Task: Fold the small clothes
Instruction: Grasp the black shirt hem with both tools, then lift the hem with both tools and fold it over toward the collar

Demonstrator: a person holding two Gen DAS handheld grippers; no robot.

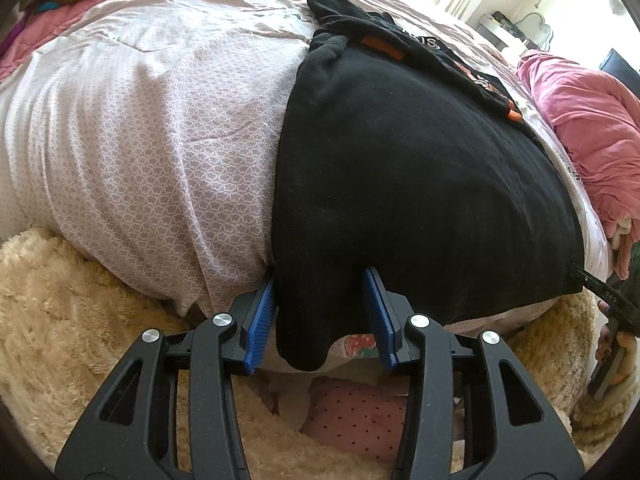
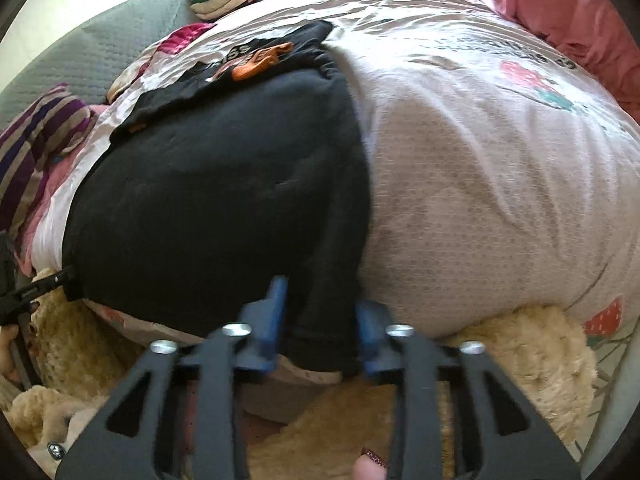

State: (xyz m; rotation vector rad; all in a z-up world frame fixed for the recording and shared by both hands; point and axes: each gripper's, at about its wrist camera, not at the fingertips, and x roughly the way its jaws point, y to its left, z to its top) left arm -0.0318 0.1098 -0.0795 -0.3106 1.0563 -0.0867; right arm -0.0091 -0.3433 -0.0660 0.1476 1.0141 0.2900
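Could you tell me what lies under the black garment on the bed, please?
The black garment lies on a pale patterned bedsheet, and its lower hem hangs over the bed's edge. Whatever the cloth covers stays hidden.

A pale patterned duvet [image 1: 152, 140] covers the bed, printed with a strawberry [image 2: 524, 76]. Below the duvet's near edge lies a cream fluffy rug [image 1: 60, 312]. A pink blanket [image 1: 580, 120] is bunched at the duvet's right side, a striped purple cloth [image 2: 36, 136] at its left, and a grey quilted cover [image 2: 100, 48] beyond its far left.
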